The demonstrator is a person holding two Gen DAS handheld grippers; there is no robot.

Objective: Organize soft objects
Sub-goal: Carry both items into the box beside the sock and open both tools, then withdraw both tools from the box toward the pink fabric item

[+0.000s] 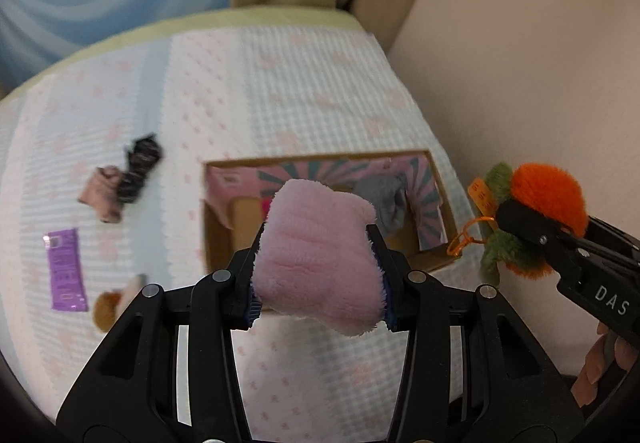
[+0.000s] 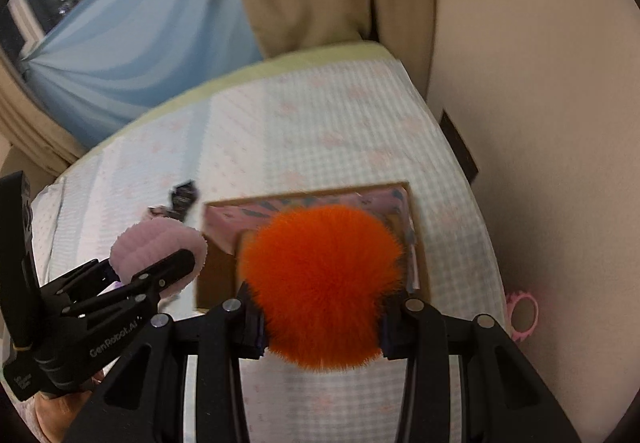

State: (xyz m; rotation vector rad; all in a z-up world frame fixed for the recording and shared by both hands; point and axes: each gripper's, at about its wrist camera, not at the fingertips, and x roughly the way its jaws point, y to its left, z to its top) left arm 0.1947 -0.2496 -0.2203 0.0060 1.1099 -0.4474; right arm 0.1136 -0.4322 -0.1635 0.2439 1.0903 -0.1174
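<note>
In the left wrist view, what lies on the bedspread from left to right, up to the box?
Purple foil packet → small brown plush → pink-and-black rolled fabric bundle → open cardboard box.

Between the left gripper's [image 1: 318, 259] matt black plastic jaws sits a pink plush piece [image 1: 316, 259] with short, velvety pile. The orange pompom [image 2: 320, 283] between the right gripper's [image 2: 320, 317] jaws is long, fluffy fur; seen beside the left jaws, it joins green fuzzy cloth and a shiny orange wire ring [image 1: 464, 237]. Beyond both jaws, the box [image 1: 436, 183] is matt brown cardboard with printed paper lining. The bed cover [image 1: 304, 83] is waffle-textured cloth. Left of the left jaws lies a glossy purple packet [image 1: 66, 269].
</note>
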